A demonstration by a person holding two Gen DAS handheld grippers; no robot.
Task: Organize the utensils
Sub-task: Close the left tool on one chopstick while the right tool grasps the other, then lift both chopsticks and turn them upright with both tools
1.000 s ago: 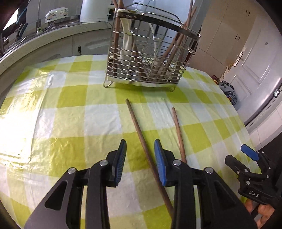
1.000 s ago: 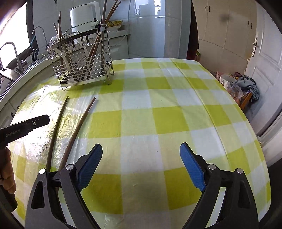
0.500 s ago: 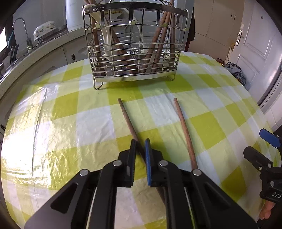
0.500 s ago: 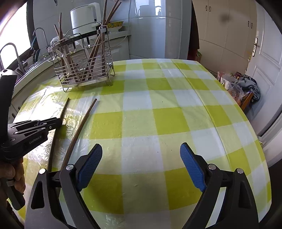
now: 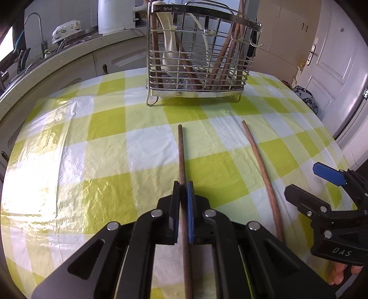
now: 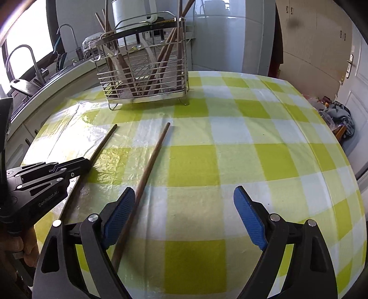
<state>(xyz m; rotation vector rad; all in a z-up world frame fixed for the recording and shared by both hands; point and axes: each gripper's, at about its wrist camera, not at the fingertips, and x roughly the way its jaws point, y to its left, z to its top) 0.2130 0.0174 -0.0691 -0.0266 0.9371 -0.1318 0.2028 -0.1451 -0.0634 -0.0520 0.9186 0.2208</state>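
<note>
Two wooden chopsticks lie on the yellow-checked tablecloth [image 5: 103, 128]. My left gripper [image 5: 183, 186] is shut on the darker chopstick [image 5: 181, 149] about halfway along it; the stick still rests on the cloth. In the right wrist view the left gripper [image 6: 85, 162] holds that darker chopstick [image 6: 103, 145]. The lighter chopstick [image 5: 260, 161] lies to its right. My right gripper [image 6: 184, 191] stands wide with its jaws closing slightly. The lighter chopstick [image 6: 151, 158] runs just inside its left pad, not pressed. A steel wire rack [image 5: 197, 57] with several chopsticks and a white spoon stands behind.
The wire rack [image 6: 145, 76] stands near the table's far edge. Behind it runs a kitchen counter [image 5: 69, 59] with a tap and a white kettle [image 5: 115, 16]. White doors [image 5: 333, 59] and a heap of cloth [image 6: 338, 115] are off the right edge.
My left gripper has closed onto the darker chopstick. My right gripper has shifted left, so the lighter chopstick now lies between its fingers.
</note>
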